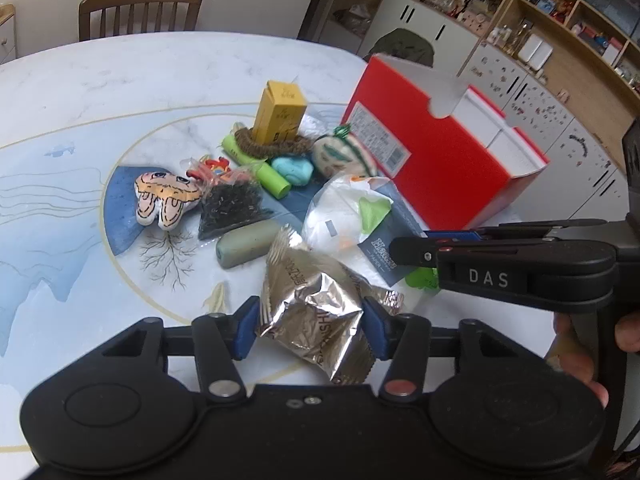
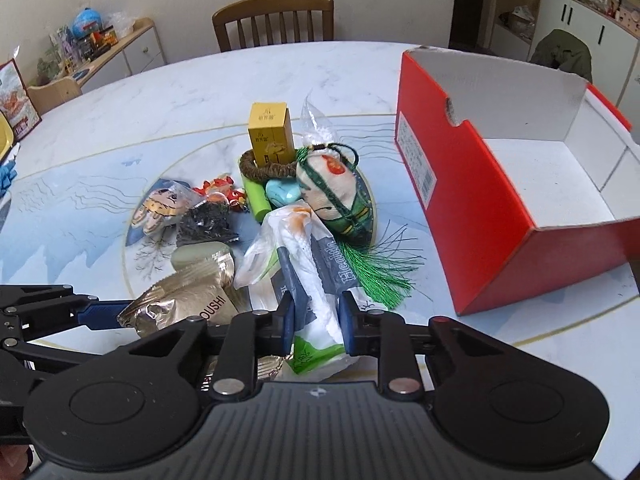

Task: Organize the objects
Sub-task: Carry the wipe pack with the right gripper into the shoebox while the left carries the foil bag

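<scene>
A marble-patterned tabletop [image 2: 168, 92] carries a central cluster of small objects, with two handheld tools at its near edge. At left in the cluster lies a tooth-shaped plush [image 1: 164, 196], then a clear bag of dark tea leaves [image 1: 232, 210] and a grey-green bar [image 1: 248, 244]. The left tool [image 1: 310, 320] is clenched on a crumpled silver foil packet [image 1: 316, 312], its blue fingers [image 1: 246, 326] pressing both sides. Farther back, a yellow carton [image 2: 270, 136] stands upright inside a brown woven ring [image 2: 260, 170], near a lime-green tube [image 2: 256, 200] and a pale blue lump [image 2: 282, 194]. The right tool [image 2: 316, 320] grips a plastic-wrapped tissue pack [image 2: 308, 264] between its fingers. Just right of the pack rests an embroidered sachet [image 2: 336, 196] with a green tassel [image 2: 376, 272]. At far right stands an open red cardboard box [image 2: 480, 216], its white interior bare.
</scene>
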`<move>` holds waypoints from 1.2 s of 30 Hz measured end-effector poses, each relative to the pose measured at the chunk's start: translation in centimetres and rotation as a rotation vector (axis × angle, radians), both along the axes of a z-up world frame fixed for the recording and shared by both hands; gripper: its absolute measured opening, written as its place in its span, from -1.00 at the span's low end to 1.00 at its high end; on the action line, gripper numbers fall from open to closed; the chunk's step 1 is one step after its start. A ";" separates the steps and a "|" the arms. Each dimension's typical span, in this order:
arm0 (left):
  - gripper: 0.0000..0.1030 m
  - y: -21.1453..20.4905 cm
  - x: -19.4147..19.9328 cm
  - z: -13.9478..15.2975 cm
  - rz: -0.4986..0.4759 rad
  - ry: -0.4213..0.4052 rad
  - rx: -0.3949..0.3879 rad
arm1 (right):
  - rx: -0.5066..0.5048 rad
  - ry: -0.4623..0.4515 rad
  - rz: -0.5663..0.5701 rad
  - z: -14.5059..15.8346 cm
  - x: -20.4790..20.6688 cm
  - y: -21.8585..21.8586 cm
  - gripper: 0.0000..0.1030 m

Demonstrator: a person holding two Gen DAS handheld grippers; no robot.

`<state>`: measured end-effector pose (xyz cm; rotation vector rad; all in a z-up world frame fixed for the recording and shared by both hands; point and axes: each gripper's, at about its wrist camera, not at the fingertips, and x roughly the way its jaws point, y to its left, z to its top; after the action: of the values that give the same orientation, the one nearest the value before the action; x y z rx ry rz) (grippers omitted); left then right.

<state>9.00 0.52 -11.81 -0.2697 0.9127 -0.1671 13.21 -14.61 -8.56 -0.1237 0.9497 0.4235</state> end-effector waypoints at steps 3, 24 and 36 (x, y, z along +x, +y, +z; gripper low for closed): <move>-0.03 0.3 -0.7 0.6 -0.003 -0.014 -0.017 | 0.010 -0.018 -0.008 1.2 -1.0 -0.3 -0.59; -0.06 1.6 -2.4 9.5 -0.026 -0.175 -0.064 | 0.083 -0.142 -0.123 12.0 -4.0 -5.0 -0.60; -0.06 -4.8 3.6 12.9 -0.049 -0.199 -0.022 | 0.103 -0.149 -0.175 12.5 2.5 -12.9 -0.60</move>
<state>12.65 -4.25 1.09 -0.2466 0.7211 -0.2451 15.68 -27.48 3.94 0.0215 0.7835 0.2970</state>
